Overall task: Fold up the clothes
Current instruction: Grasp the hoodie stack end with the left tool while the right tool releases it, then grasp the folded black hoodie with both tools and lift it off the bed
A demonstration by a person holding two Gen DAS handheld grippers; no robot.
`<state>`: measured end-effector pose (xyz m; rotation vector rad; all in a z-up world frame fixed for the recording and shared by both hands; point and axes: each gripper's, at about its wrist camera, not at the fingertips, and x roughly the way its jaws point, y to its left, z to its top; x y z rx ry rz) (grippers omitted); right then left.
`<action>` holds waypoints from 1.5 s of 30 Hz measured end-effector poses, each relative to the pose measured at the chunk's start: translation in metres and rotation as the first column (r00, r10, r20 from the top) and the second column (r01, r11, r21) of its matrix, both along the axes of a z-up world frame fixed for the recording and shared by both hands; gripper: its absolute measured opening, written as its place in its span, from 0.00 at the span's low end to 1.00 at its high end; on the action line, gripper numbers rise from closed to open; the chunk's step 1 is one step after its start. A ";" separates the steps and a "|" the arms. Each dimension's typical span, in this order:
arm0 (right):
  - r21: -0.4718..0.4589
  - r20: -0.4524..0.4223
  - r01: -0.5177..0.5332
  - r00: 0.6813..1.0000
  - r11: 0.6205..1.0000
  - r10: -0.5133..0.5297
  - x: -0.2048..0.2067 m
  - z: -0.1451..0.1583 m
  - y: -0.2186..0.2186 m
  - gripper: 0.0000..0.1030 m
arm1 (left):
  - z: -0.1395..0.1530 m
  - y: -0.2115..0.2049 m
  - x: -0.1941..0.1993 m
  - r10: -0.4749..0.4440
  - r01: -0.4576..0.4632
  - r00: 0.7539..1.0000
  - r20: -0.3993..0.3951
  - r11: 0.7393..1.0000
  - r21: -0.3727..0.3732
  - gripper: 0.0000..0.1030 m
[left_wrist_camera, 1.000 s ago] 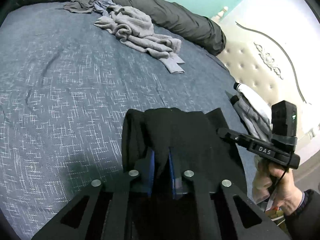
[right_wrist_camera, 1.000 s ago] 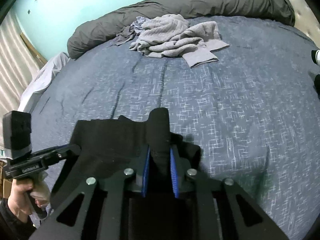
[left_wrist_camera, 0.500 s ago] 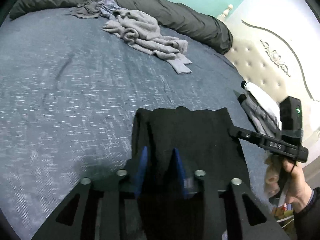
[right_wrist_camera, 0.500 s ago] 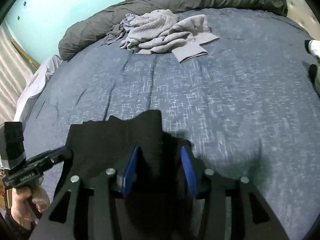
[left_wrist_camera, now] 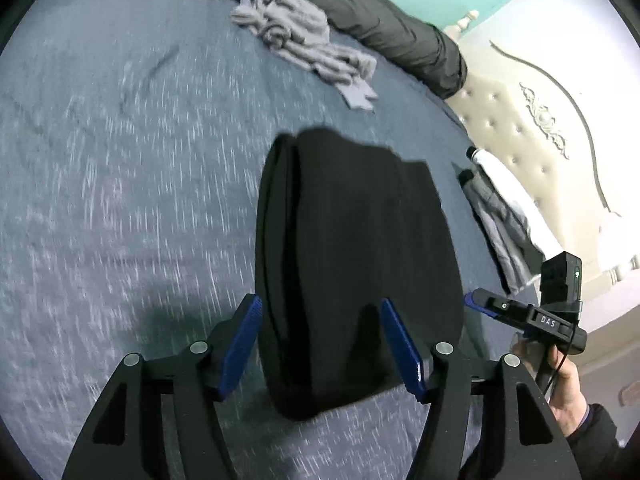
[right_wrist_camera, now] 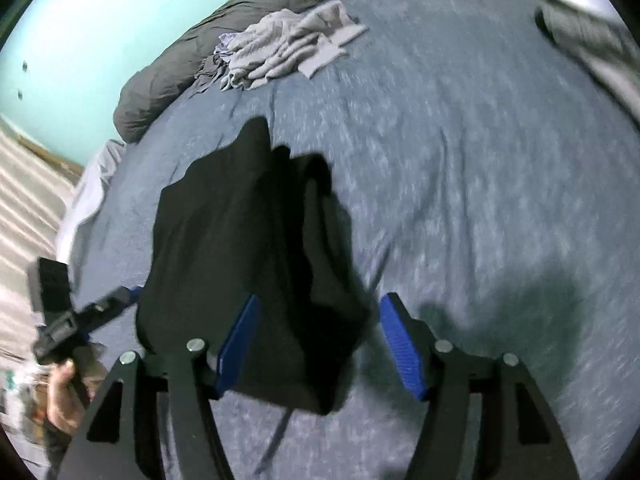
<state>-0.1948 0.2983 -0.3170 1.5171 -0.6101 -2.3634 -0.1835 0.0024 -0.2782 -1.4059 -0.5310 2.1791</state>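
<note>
Broadly, one bed [left_wrist_camera: 120,200] fills both views, its blue-grey patterned cover serving as the flat surface for folding. One dark grey duvet [left_wrist_camera: 380,28] is rolled along the far edge, likely pushed back to free that space. One padded cream headboard [left_wrist_camera: 532,128] stands at the right side in the left wrist view.

Near the rolled duvet sits one crumpled heap of grey clothes [left_wrist_camera: 304,44], with a darker piece or two tangled at its far end; how many garments it holds I cannot count. It looks like the pile waiting to be folded or merely set aside. Against the headboard lies a small stack of grey and white clothes [left_wrist_camera: 500,208], well apart from the heap, possibly finished pieces.

One black garment [left_wrist_camera: 352,264] rests on the bed close to the person, doubled into a thick, roughly rectangular bundle whose layered edges show along its left side; its right side is looser and rumpled in the right wrist view.

Two grippers flank it. The left gripper [left_wrist_camera: 320,344] has its blue pads spread wide on either side of the bundle's near edge, gripping nothing. The right gripper [right_wrist_camera: 318,346] is spread just as wide over the near right corner, also holding nothing. Both views are blurred by motion.
</note>
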 end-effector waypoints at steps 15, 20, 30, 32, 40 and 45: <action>-0.046 0.067 -0.039 0.997 0.998 0.042 0.012 -0.029 -0.032 0.77 | -0.026 0.007 0.016 -0.020 0.021 0.997 0.079 1.000 -0.003 0.71; -0.044 0.070 -0.042 0.997 0.998 0.045 0.012 -0.035 -0.037 0.81 | -0.032 0.007 0.017 -0.030 0.030 0.995 0.091 1.000 0.007 0.73; 0.047 0.059 -0.106 0.993 0.993 0.104 0.003 -0.037 -0.063 0.81 | -0.044 0.016 0.009 -0.061 0.060 0.993 0.097 0.998 0.010 0.75; 0.057 0.058 -0.108 0.993 0.993 0.104 0.002 -0.038 -0.065 0.81 | -0.045 0.018 0.009 -0.063 0.063 0.993 0.095 0.998 0.007 0.75; 0.068 0.040 -0.113 0.993 0.991 0.111 0.002 -0.039 -0.070 0.71 | -0.050 0.024 0.006 -0.080 0.080 0.993 0.083 0.997 -0.004 0.75; 0.096 0.032 -0.140 0.990 0.986 0.137 0.001 -0.036 -0.079 0.58 | -0.053 0.026 0.005 -0.094 0.094 0.992 0.082 0.996 -0.002 0.74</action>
